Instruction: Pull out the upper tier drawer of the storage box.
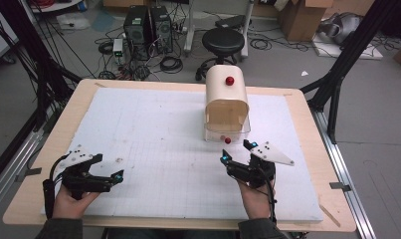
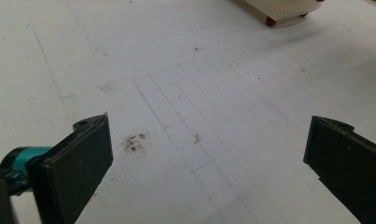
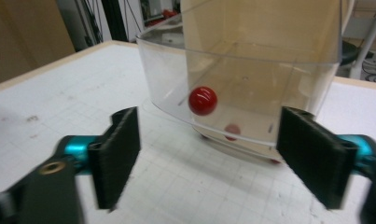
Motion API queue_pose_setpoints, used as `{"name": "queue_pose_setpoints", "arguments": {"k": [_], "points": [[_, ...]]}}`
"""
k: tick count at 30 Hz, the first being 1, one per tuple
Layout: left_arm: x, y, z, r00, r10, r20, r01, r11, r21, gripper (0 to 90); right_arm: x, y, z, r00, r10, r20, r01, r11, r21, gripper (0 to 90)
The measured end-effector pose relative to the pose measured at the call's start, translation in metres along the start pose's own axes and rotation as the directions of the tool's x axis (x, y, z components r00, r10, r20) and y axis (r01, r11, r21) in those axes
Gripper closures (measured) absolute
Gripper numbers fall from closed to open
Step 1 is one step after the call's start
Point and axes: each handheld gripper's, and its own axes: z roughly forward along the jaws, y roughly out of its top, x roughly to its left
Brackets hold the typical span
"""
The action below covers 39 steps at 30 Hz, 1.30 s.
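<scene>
A cream box with a rounded top [image 1: 227, 99] stands on the white board, right of the middle, with a red knob [image 1: 230, 81] on its top. Its clear curved front [image 3: 241, 84] hangs low and carries a second red knob [image 3: 203, 100] [image 1: 227, 140]. My right gripper [image 1: 236, 152] [image 3: 209, 158] is open just short of that knob, one jaw to each side and nothing touching the pads. My left gripper [image 1: 110, 167] [image 2: 209, 154] rests open over the bare board near the front left, with nothing between its fingers.
The white gridded board [image 1: 158, 139] covers a wooden table [image 1: 49, 149]. Beyond the far edge, on the floor, stand a black stool [image 1: 223, 42], two computer towers [image 1: 148, 30] and cardboard boxes [image 1: 302, 20]. A small dirty spot [image 2: 135, 142] marks the board near the left gripper.
</scene>
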Motion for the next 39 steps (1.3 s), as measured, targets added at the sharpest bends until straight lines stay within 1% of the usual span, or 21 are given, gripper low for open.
{"name": "queue_pose_setpoints", "arguments": {"k": [3,6,7,8,10,11,13,15,18,19,20,22,23,24,25,26,27,29,33,34,39], "points": [[0.000,0.000,0.000,1.0000,0.003,0.002,-0.003,1.0000,0.000,1.7,-0.003,-0.001,0.000,0.9999,0.004,-0.014,-0.003,1.000,0.023,14.8],[0.001,0.000,-0.001,1.0000,0.004,0.004,-0.004,1.0000,0.000,1.7,-0.004,-0.001,-0.001,0.9998,0.005,-0.021,-0.004,0.999,0.032,14.7],[0.002,-0.001,-0.001,1.0000,0.004,0.002,-0.004,1.0000,0.000,1.7,-0.005,-0.001,-0.001,0.9998,0.001,-0.022,0.000,0.999,0.036,14.7],[0.003,-0.001,0.000,1.0000,-0.005,0.003,0.005,1.0000,-0.001,1.7,-0.006,-0.001,-0.001,0.9997,-0.005,-0.023,0.006,0.999,0.051,14.5],[0.003,-0.001,0.000,1.0000,-0.004,0.004,0.004,1.0000,0.000,1.7,-0.008,-0.001,-0.001,0.9995,-0.009,-0.029,0.011,0.998,0.054,13.8],[0.003,-0.001,0.000,1.0000,-0.004,0.005,0.004,1.0000,-0.002,1.7,-0.010,0.000,-0.003,0.9991,-0.005,-0.042,0.007,0.998,0.056,11.3],[0.003,0.000,0.000,1.0000,-0.002,0.007,0.002,1.0000,-0.003,1.7,-0.012,0.001,-0.003,0.9988,-0.009,-0.048,0.012,0.998,0.060,10.8],[0.002,0.000,0.001,0.9999,0.002,0.010,-0.002,1.0000,0.000,1.7,-0.018,0.002,-0.004,0.9971,-0.009,-0.075,0.015,0.997,0.077,9.6],[0.002,0.000,0.001,0.9999,0.002,0.013,-0.002,1.0000,0.002,1.8,-0.021,0.002,-0.004,0.9964,-0.011,-0.084,0.018,0.996,0.088,8.9],[0.002,0.000,0.001,0.9999,0.000,0.015,0.000,1.0000,0.000,1.7,-0.025,0.002,-0.004,0.9956,-0.012,-0.093,0.021,0.995,0.098,4.2],[0.002,0.000,0.001,0.9999,0.000,0.016,0.000,1.0000,-0.002,1.7,-0.026,0.002,-0.003,0.9960,-0.012,-0.089,0.021,0.994,0.107,0.5],[0.001,0.000,0.001,0.9999,-0.002,0.016,0.002,1.0000,-0.004,1.7,-0.028,0.002,-0.003,0.9963,-0.009,-0.085,0.019,0.993,0.113,0.5],[0.001,0.000,0.001,0.9998,-0.002,0.018,0.002,1.0000,-0.005,1.7,-0.032,0.001,-0.003,0.9953,-0.007,-0.096,0.019,0.992,0.127,0.5],[0.001,0.000,0.001,0.9998,-0.004,0.018,0.004,1.0000,-0.005,1.8,-0.033,0.000,-0.003,0.9955,-0.008,-0.095,0.021,0.991,0.132,0.4],[0.001,0.000,0.001,0.9998,-0.004,0.018,0.004,1.0000,-0.005,1.8,-0.033,0.000,-0.003,0.9955,-0.008,-0.095,0.021,0.991,0.132,0.4],[0.001,0.000,0.000,0.9998,-0.003,0.020,0.003,1.0000,-0.004,1.7,-0.037,-0.001,-0.003,0.9955,0.001,-0.095,0.012,0.991,0.137,0.4],[0.001,0.000,0.000,0.9998,-0.003,0.020,0.003,1.0000,-0.004,1.8,-0.037,-0.001,-0.003,0.9955,0.001,-0.095,0.012,0.991,0.137,0.4],[0.001,0.000,0.000,0.9998,-0.003,0.022,0.003,1.0000,-0.004,1.7,-0.043,-0.003,-0.004,0.9956,0.009,-0.094,0.004,0.991,0.137,0.2],[0.000,-0.001,-0.001,0.9997,-0.005,0.024,0.005,1.0000,-0.005,1.7,-0.048,-0.005,-0.003,0.9945,0.013,-0.104,0.002,0.990,0.144,0.2],[0.000,-0.001,-0.001,0.9997,-0.006,0.023,0.006,1.0000,-0.005,1.7,-0.051,-0.006,-0.001,0.9940,0.009,-0.109,0.007,0.988,0.152,0.2],[0.001,-0.002,-0.003,0.9997,-0.008,0.022,0.008,1.0000,-0.005,1.7,-0.057,-0.008,0.003,0.9940,0.014,-0.108,0.004,0.987,0.162,0.2]]}}
